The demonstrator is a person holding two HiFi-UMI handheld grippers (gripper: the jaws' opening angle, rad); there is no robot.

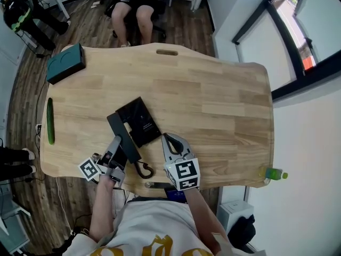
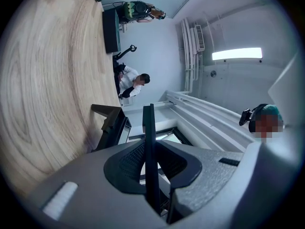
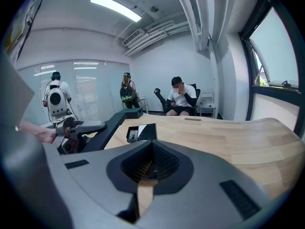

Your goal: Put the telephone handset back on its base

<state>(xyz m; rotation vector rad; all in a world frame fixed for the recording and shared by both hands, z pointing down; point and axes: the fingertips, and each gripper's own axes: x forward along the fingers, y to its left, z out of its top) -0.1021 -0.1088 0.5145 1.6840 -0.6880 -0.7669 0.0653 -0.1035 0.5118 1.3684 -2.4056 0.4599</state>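
Note:
The black telephone base (image 1: pixel 139 120) lies on the wooden table (image 1: pixel 213 100) near its front edge. The long black handset (image 1: pixel 122 136) lies along the base's left side, slightly raised. My left gripper (image 1: pixel 114 152) is shut on the handset's near end. In the left gripper view the handset (image 2: pixel 148 147) shows as a thin black edge between the jaws, with the base (image 2: pixel 110 126) just beyond. A coiled cord (image 1: pixel 144 169) hangs by the table edge. My right gripper (image 1: pixel 166 138) rests right of the base, shut and empty. The right gripper view shows the handset (image 3: pixel 102 124) and the base (image 3: pixel 142 131).
A dark green case (image 1: pixel 65 63) sits at the table's far left corner, and a long green object (image 1: pixel 50 120) lies along the left edge. A green bottle (image 1: pixel 274 173) stands at the front right corner. A person (image 1: pixel 134 4) sits beyond the table.

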